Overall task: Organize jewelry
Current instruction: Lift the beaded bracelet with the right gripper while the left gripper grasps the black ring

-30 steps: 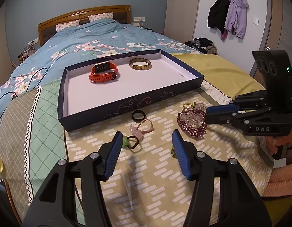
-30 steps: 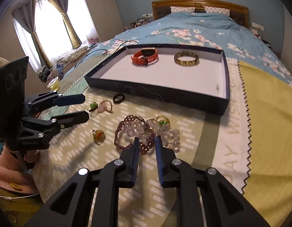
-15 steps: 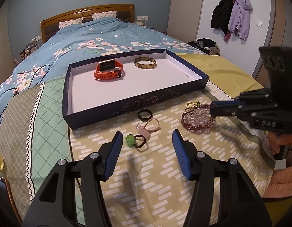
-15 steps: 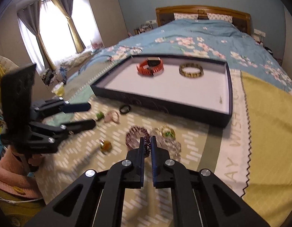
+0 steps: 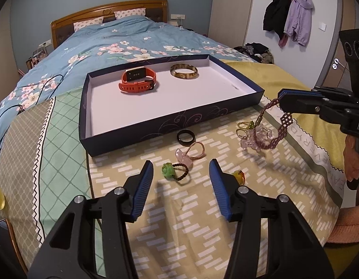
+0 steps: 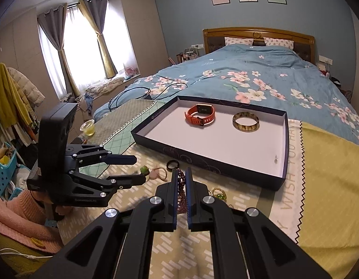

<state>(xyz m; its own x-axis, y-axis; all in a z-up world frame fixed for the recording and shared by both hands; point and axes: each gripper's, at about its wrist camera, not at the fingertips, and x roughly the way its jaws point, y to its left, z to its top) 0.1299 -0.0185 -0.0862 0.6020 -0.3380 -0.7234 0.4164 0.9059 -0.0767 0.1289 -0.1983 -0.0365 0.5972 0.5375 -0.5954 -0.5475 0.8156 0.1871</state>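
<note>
A dark blue tray (image 5: 202,116) on the bed holds an orange smartwatch (image 5: 137,81) and a tortoiseshell bangle (image 5: 184,71). My right gripper (image 5: 280,96) is shut on a maroon beaded bracelet (image 5: 274,134) and holds it lifted above the cloth; a clear pink crystal bracelet (image 5: 254,138) hangs tangled in it. In the right wrist view the beads (image 6: 181,186) sit between the shut fingers. My left gripper (image 5: 181,169) is open and empty, just above a green-bead ring (image 5: 172,171).
On the patterned cloth lie a black ring (image 5: 185,137), a pink-stone hair tie (image 5: 190,154), a yellow-bead ring (image 5: 238,176) and a gold-green ring (image 5: 243,125). A black cable (image 6: 142,93) lies on the floral duvet. A small cup (image 6: 87,126) stands at the left.
My right gripper closed on the maroon bracelet and lifted it up off the cloth, dragging the crystal bracelet with it. My left gripper stayed open and drew back slightly.
</note>
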